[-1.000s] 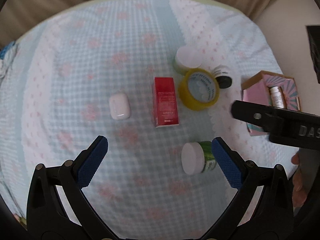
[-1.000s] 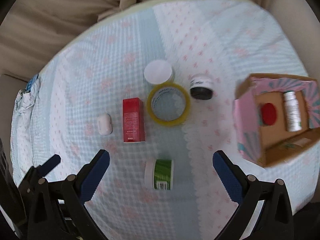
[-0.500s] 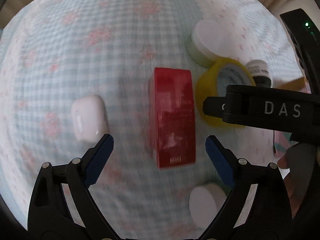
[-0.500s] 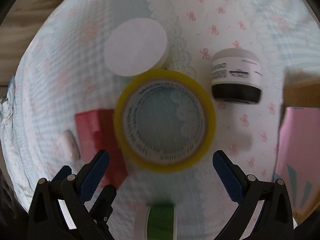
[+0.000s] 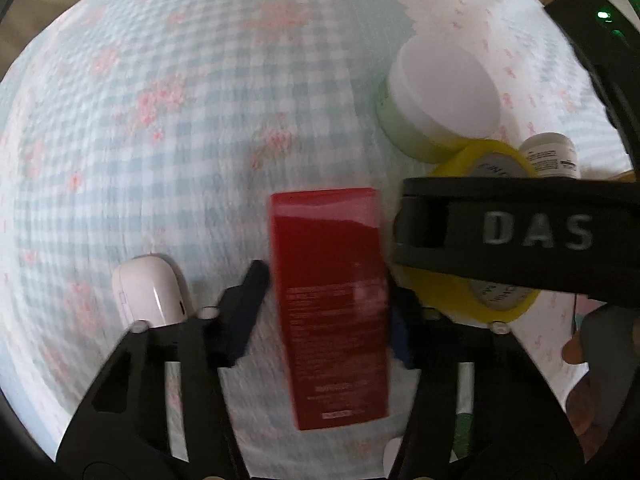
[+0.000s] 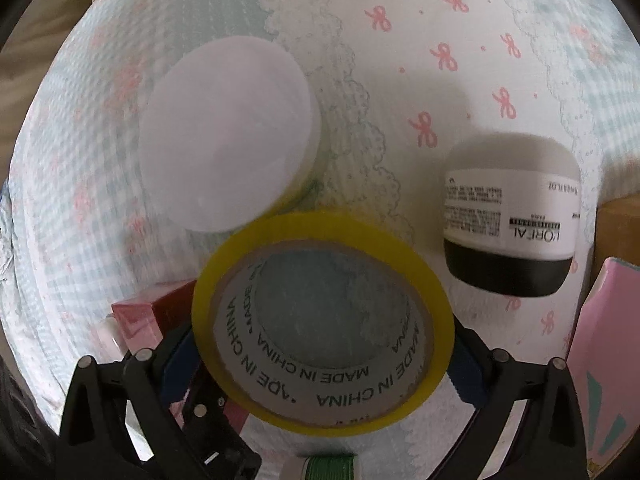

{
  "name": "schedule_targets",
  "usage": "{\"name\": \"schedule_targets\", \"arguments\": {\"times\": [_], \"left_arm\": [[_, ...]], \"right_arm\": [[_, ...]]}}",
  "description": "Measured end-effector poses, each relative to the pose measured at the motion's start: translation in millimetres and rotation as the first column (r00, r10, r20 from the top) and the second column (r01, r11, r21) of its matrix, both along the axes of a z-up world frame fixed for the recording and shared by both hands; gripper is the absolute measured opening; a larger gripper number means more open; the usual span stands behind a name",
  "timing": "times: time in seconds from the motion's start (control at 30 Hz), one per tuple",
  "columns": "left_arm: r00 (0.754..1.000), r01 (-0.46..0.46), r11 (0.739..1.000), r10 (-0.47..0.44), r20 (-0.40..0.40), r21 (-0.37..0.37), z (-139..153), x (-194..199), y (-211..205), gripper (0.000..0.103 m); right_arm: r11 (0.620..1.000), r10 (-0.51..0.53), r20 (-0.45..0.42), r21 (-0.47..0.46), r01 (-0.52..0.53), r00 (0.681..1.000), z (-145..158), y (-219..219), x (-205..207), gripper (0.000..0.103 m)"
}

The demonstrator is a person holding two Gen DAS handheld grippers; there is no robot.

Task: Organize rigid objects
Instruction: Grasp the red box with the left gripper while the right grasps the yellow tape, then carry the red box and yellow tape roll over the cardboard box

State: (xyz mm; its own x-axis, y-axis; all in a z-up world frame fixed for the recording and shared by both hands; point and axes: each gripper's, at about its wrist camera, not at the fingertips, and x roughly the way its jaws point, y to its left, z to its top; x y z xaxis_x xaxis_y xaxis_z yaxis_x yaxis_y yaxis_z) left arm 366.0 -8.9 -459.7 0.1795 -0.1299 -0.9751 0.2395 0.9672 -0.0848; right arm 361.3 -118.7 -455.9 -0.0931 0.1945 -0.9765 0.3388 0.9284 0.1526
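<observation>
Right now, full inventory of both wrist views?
red box: 1, red, flat on cloth between left gripper's fingers
tape roll: 1, yellow, flat between right gripper's fingers
white-lidded jar: 1, pale green, behind tape roll
L'Oreal jar: 1, white and black, right of tape roll
earbud case: 1, white, left of red box
green jar: 1, bottom edge
pink box: 1, right edge
tablecloth: 1, blue-white check
left gripper: closing around red box
right gripper: closing around tape roll

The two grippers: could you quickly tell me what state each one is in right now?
Left gripper: closed on the red box.
Right gripper: closed on the yellow tape roll.
</observation>
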Motion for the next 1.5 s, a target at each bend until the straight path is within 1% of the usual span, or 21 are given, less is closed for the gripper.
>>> {"name": "schedule_targets", "arguments": {"times": [0.1, 0.3, 0.47, 0.63, 0.83, 0.87, 0.9, 1.1, 1.17, 1.2, 1.27, 1.3, 1.33, 1.43, 1.5], "left_arm": [[1.000, 0.009, 1.000, -0.009, 0.005, 0.014, 4, -1, -1, 0.042], [1.000, -0.007, 1.000, 0.007, 0.004, -0.013, 12, 0, 7, 0.040], [0.999, -0.046, 0.997, 0.046, 0.000, -0.059, 24, -3, 19, 0.039], [0.998, -0.055, 0.995, 0.056, 0.011, -0.080, 39, -12, 29, 0.038], [0.995, -0.094, 0.988, 0.096, 0.010, -0.123, 57, -25, 56, 0.038], [0.995, -0.097, 0.988, 0.100, 0.016, -0.123, 62, -26, 60, 0.038], [0.995, -0.098, 0.988, 0.101, 0.022, -0.124, 67, -33, 65, 0.038], [0.988, -0.142, 0.977, 0.150, 0.040, -0.157, 99, -68, 94, 0.038], [0.986, -0.145, 0.976, 0.155, 0.053, -0.162, 118, -84, 96, 0.038], [0.986, -0.145, 0.975, 0.156, 0.058, -0.166, 124, -85, 93, 0.038], [0.985, -0.142, 0.973, 0.157, 0.074, -0.180, 144, -94, 93, 0.038], [0.985, -0.133, 0.973, 0.151, 0.085, -0.189, 158, -101, 93, 0.038], [0.985, -0.126, 0.973, 0.146, 0.094, -0.193, 168, -103, 90, 0.038], [0.984, -0.082, 0.974, 0.113, 0.139, -0.209, 208, -115, 76, 0.038], [0.983, -0.055, 0.974, 0.092, 0.162, -0.218, 227, -120, 64, 0.038]], "right_arm": [[1.000, -0.005, 0.005, -0.007, 0.005, 1.000, -1, 8, 5, 0.100], [1.000, -0.020, 0.016, 0.002, 0.020, 1.000, 8, 1, 5, 0.099], [0.999, -0.041, 0.037, 0.012, 0.040, 0.998, 18, -5, 1, 0.099], [0.999, -0.053, 0.059, 0.017, 0.052, 0.997, 34, -7, -6, 0.099], [0.998, -0.061, 0.103, 0.019, 0.059, 0.993, 65, -11, -26, 0.099], [0.998, -0.061, 0.114, 0.017, 0.060, 0.992, 72, -10, -32, 0.099], [0.998, -0.068, 0.155, 0.019, 0.066, 0.986, 77, -10, -36, 0.099], [0.997, -0.081, 0.212, 0.030, 0.076, 0.974, 117, -12, -70, 0.099], [0.997, -0.080, 0.228, 0.032, 0.075, 0.970, 131, -11, -87, 0.099], [0.997, -0.081, 0.235, 0.032, 0.075, 0.969, 138, -13, -95, 0.099], [0.996, -0.083, 0.252, 0.032, 0.077, 0.964, 154, -15, -117, 0.099], [0.996, -0.083, 0.258, 0.030, 0.078, 0.962, 162, -19, -123, 0.099], [0.997, -0.082, 0.253, 0.029, 0.077, 0.964, 172, -22, -133, 0.099], [0.996, -0.089, 0.272, 0.025, 0.086, 0.958, 204, -37, -158, 0.099], [0.996, -0.086, 0.295, 0.018, 0.085, 0.951, 225, -48, -176, 0.099]]}}
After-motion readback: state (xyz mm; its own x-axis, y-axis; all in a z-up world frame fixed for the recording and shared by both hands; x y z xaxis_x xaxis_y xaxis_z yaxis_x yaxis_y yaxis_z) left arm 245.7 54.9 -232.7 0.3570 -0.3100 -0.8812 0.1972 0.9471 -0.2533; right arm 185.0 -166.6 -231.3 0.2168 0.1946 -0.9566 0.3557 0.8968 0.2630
